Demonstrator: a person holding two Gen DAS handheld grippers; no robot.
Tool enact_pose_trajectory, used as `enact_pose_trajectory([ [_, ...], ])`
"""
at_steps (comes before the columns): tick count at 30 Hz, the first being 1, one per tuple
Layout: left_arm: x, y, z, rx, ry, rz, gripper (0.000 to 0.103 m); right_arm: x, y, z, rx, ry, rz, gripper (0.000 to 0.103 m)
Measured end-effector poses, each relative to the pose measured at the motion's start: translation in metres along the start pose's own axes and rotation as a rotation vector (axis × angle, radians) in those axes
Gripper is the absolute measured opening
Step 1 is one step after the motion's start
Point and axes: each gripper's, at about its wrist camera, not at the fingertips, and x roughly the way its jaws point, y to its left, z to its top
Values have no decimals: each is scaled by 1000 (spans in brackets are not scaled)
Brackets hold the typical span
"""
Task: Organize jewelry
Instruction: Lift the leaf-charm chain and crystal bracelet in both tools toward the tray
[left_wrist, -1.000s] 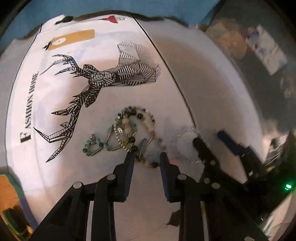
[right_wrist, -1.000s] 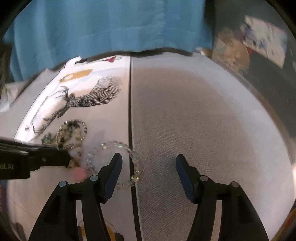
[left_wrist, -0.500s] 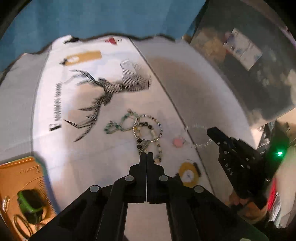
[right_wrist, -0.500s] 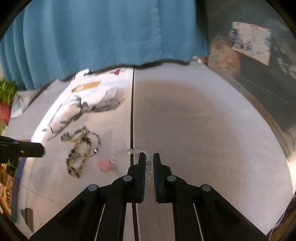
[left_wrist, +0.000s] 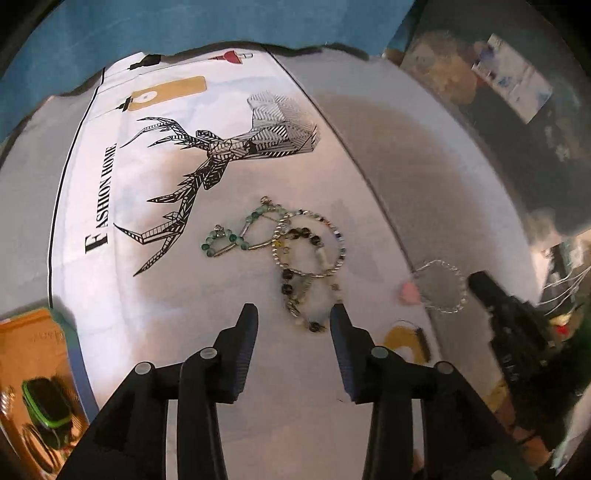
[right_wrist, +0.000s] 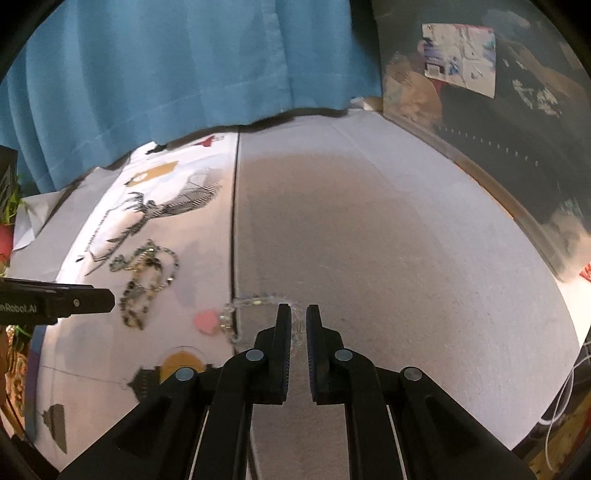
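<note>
While the right gripper (right_wrist: 298, 319) is pinching the clear bead bracelet (right_wrist: 255, 303) at its near-right arc, with the loop lying across the seam between the printed cloth (left_wrist: 155, 236) and the grey bench (right_wrist: 388, 240), the hold looks thin, so the smooth beads could slip out or the pink tag (right_wrist: 206, 320) could drag and snag at the seam. The left gripper (left_wrist: 293, 319) is opening, angled steeply down just short of the tangled pile of beaded bracelets (left_wrist: 303, 254), nothing between its jaws. Closing there could catch several strands together.
</note>
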Motion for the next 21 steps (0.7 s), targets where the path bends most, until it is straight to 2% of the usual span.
enact_pose_trajectory([
  [4, 17, 3, 3, 2, 32, 19, 39, 12, -6, 1, 10, 22, -14, 11],
  [6, 18, -2, 4, 30, 23, 20, 40, 19, -8, -2, 13, 50, -26, 18],
  [8, 19, -6, 5, 49, 20, 27, 41, 20, -8, -6, 8, 44, -5, 38],
  [10, 20, -9, 5, 67, 14, 38, 40, 22, -7, -6, 6, 47, -5, 51],
  [12, 21, -14, 5, 97, 4, 75, 33, 23, -6, -6, 7, 37, -8, 51],
  [13, 22, -14, 5, 104, -1, 88, 14, 24, -5, -5, 3, 34, -18, 51],
  [15, 21, -11, 6, 91, -1, 75, 11, 30, 0, -3, -38, 15, -54, 45],
  [16, 21, -10, 5, 82, -1, 67, 11, 31, 5, -2, -80, 2, -48, 24],
  [17, 18, -12, 4, 85, -6, 61, 11, 32, 8, 0, -100, 10, -29, 8],
  [19, 6, -15, 1, 93, -41, 47, 11, 30, 9, 1, -101, 28, -31, 8],
  [21, -22, -17, -1, 82, -89, -5, 11, 18, 2, 1, -56, 13, 4, 8],
])
